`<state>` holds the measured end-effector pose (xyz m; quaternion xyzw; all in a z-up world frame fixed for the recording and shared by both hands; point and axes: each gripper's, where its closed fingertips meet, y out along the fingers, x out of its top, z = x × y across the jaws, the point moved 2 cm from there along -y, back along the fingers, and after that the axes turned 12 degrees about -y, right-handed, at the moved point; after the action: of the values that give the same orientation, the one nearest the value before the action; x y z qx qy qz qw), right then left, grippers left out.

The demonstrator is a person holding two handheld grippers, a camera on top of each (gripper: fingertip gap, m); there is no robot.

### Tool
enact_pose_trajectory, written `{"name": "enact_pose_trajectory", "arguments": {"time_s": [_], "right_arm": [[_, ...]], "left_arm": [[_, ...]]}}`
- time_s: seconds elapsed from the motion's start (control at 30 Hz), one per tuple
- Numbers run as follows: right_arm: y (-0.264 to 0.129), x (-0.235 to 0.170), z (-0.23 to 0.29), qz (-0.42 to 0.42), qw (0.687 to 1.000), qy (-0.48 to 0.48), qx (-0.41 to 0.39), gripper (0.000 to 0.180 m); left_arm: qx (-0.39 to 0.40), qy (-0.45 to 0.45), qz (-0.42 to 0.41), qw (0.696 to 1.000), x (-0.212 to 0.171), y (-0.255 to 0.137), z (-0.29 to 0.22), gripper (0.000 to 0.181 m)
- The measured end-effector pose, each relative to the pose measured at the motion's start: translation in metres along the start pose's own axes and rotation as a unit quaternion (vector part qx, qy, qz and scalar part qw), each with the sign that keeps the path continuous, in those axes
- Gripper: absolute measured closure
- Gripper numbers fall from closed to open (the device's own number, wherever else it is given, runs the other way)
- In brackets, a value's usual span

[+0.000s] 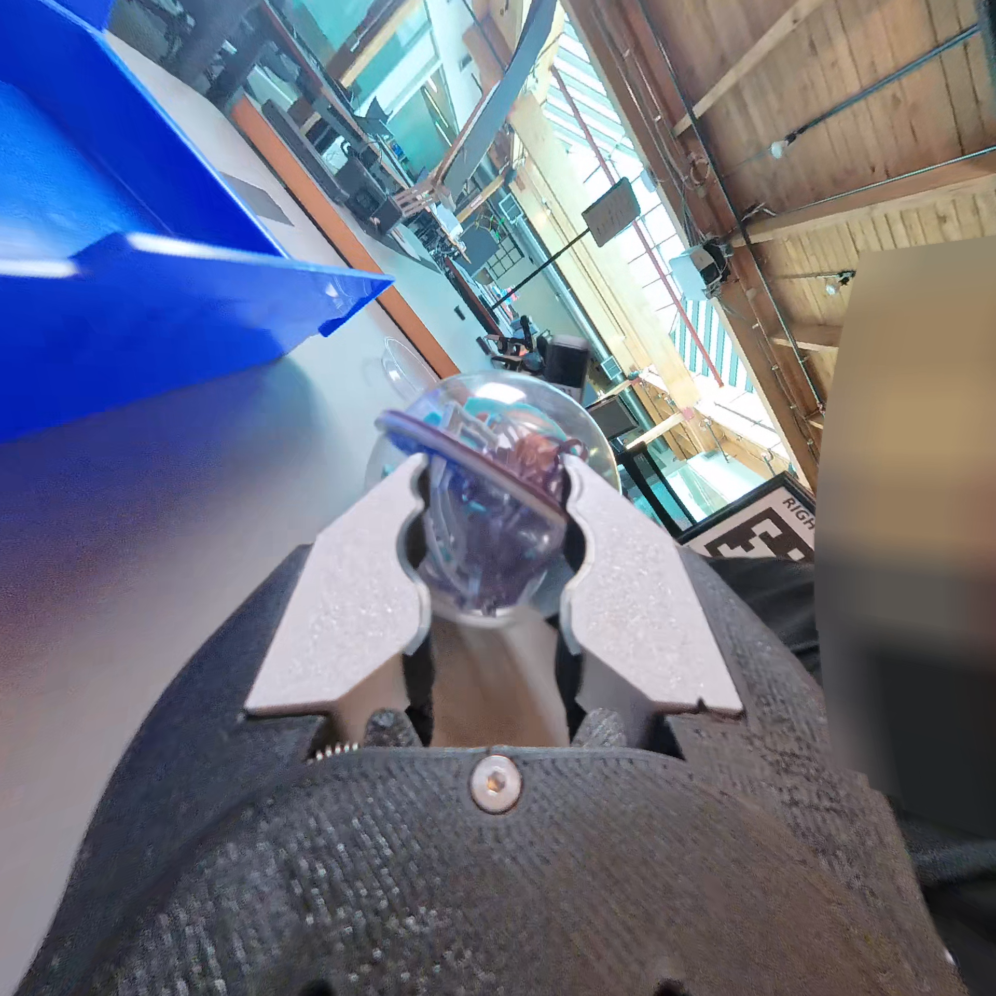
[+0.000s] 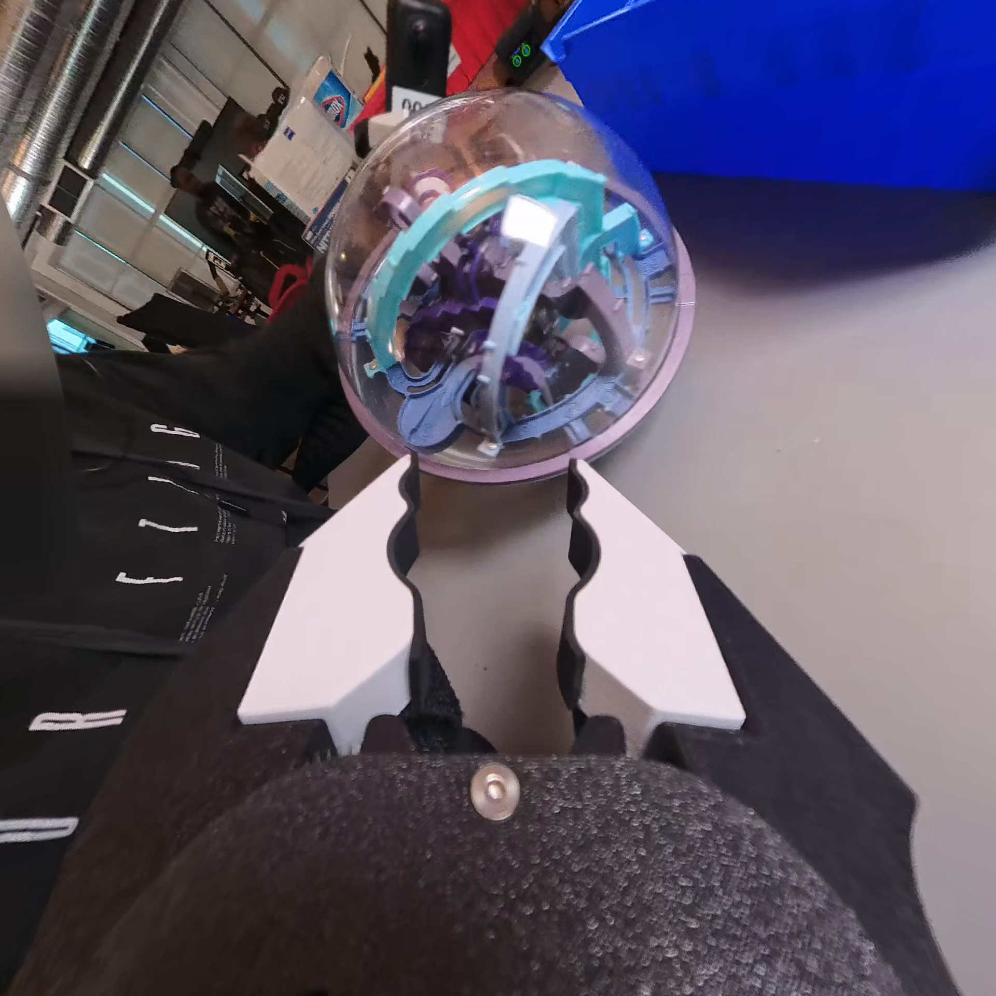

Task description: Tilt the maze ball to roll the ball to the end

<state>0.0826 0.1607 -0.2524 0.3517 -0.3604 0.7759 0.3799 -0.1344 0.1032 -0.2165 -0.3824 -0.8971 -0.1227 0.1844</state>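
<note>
The maze ball [image 1: 488, 431] is a clear sphere with teal, blue and purple tracks inside and a purple ring around its middle. My left gripper [image 1: 493, 474] is shut on it, its grey fingers [image 1: 355, 582] clamping both sides, and holds it above the grey table [image 1: 161, 539]. In the right wrist view the maze ball [image 2: 506, 302] fills the middle. My right gripper [image 2: 493, 466] is open with nothing between its white fingers [image 2: 334, 609]. Its tips sit at the ring's near edge; I cannot tell if they touch. I cannot make out the small ball inside.
A blue bin [image 1: 135, 258] stands on the table to the left, and shows at the upper right in the right wrist view [image 2: 781, 97]. A clear plastic piece [image 1: 396, 361] lies behind the ball. A person's black clothing [image 2: 135, 512] is on the left.
</note>
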Motion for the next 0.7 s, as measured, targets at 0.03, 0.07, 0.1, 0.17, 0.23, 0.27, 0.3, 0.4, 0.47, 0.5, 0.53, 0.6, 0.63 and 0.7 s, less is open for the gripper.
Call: {"name": "enact_pose_trajectory", "arguments": {"time_s": [0.03, 0.07, 0.1, 0.17, 0.23, 0.27, 0.3, 0.4, 0.47, 0.5, 0.53, 0.6, 0.63, 0.7], "right_arm": [[0.003, 0.001, 0.004, 0.002, 1.000, -0.008, -0.006, 0.123], [0.006, 0.001, 0.006, 0.006, 1.000, -0.019, -0.014, 0.121], [0.008, 0.001, 0.007, 0.012, 0.999, -0.031, -0.023, 0.118], [0.014, 0.002, 0.007, 0.019, 0.998, -0.044, -0.032, 0.117], [0.018, 0.002, 0.006, 0.021, 0.997, -0.062, -0.043, 0.117], [0.019, 0.003, 0.006, 0.021, 0.996, -0.075, -0.045, 0.118], [0.020, 0.004, 0.007, 0.017, 0.995, -0.088, -0.044, 0.118], [0.023, 0.010, 0.009, -0.003, 0.992, -0.123, -0.041, 0.119], [0.024, 0.013, 0.007, -0.010, 0.989, -0.137, -0.045, 0.119], [0.023, 0.013, 0.007, -0.011, 0.990, -0.136, -0.046, 0.119], [0.022, 0.012, 0.007, -0.012, 0.991, -0.127, -0.042, 0.118], [0.021, 0.010, 0.010, -0.021, 0.996, -0.088, -0.017, 0.118], [0.021, 0.011, 0.013, -0.033, 0.997, -0.063, 0.001, 0.119], [0.022, 0.013, 0.015, -0.049, 0.999, -0.005, 0.023, 0.128]], "left_arm": [[0.005, -0.003, 0.008, 1.000, 0.001, 0.012, 0.003, 0.120], [0.011, -0.009, 0.019, 1.000, 0.001, 0.023, 0.007, 0.106], [0.013, -0.018, 0.028, 0.999, 0.000, 0.031, 0.011, 0.097], [-0.002, -0.049, 0.040, 0.998, -0.006, 0.040, 0.014, 0.094], [-0.013, -0.063, 0.060, 0.996, -0.019, 0.043, 0.015, 0.098], [-0.008, -0.052, 0.053, 0.997, -0.022, 0.041, 0.016, 0.099], [-0.011, -0.040, 0.046, 0.998, -0.024, 0.036, 0.015, 0.101], [-0.010, -0.029, 0.048, 0.998, -0.035, 0.020, 0.013, 0.103], [-0.007, -0.020, 0.055, 0.998, -0.044, 0.008, 0.012, 0.106], [-0.008, -0.018, 0.059, 0.998, -0.048, 0.002, 0.011, 0.110], [-0.013, -0.021, 0.059, 0.998, -0.051, -0.004, 0.008, 0.112], [-0.020, -0.027, 0.046, 0.998, -0.053, -0.014, 0.005, 0.114], [-0.019, -0.028, 0.042, 0.999, -0.055, -0.017, 0.005, 0.116], [-0.015, -0.034, 0.049, 0.998, -0.063, -0.018, 0.006, 0.123]]}}
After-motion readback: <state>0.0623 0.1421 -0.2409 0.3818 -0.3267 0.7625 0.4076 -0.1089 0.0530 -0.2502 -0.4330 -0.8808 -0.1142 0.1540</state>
